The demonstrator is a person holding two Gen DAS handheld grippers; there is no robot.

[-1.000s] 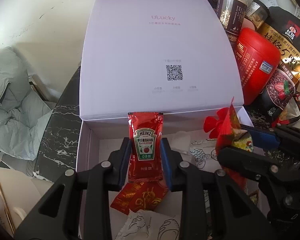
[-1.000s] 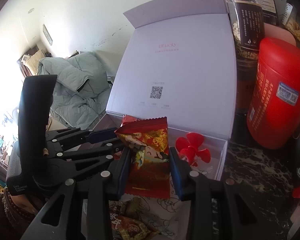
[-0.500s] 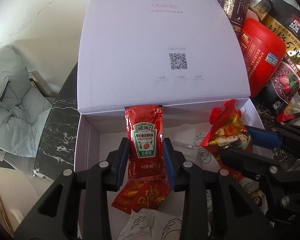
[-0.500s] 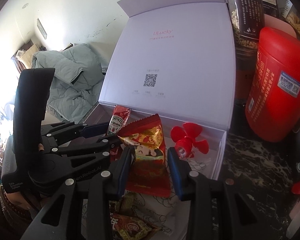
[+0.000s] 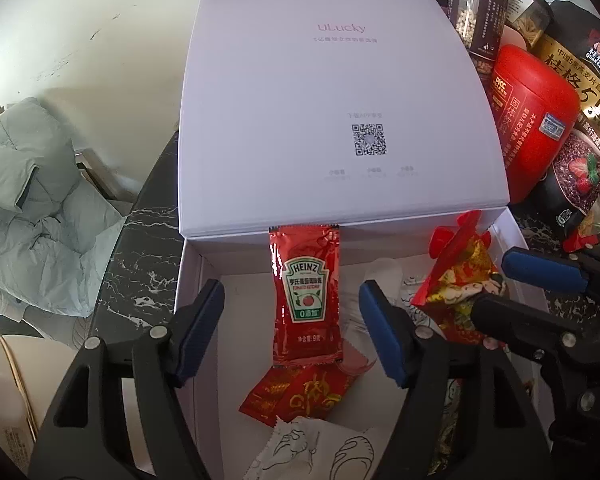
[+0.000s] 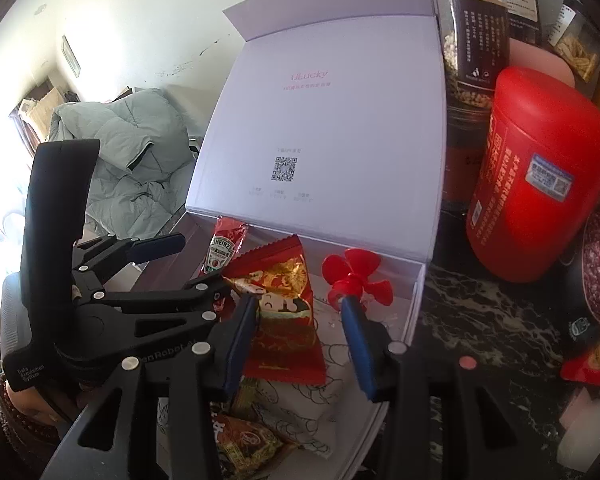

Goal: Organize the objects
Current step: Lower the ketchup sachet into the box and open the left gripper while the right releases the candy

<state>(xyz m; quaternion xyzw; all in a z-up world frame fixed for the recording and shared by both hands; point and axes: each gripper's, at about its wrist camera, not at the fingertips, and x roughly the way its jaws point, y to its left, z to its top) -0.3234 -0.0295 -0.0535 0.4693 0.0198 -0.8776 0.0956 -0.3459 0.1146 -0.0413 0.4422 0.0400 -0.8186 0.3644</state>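
Both sets of jaws have sprung wide since half a second ago. My left gripper (image 5: 292, 316) no longer pinches the Heinz ketchup sachet (image 5: 306, 300), and my right gripper (image 6: 300, 328) has freed the red snack packet (image 6: 284, 320). Both packets are dropping inside the open white box (image 5: 192, 280), beside a red propeller (image 6: 358, 276). I judge these two placements done.
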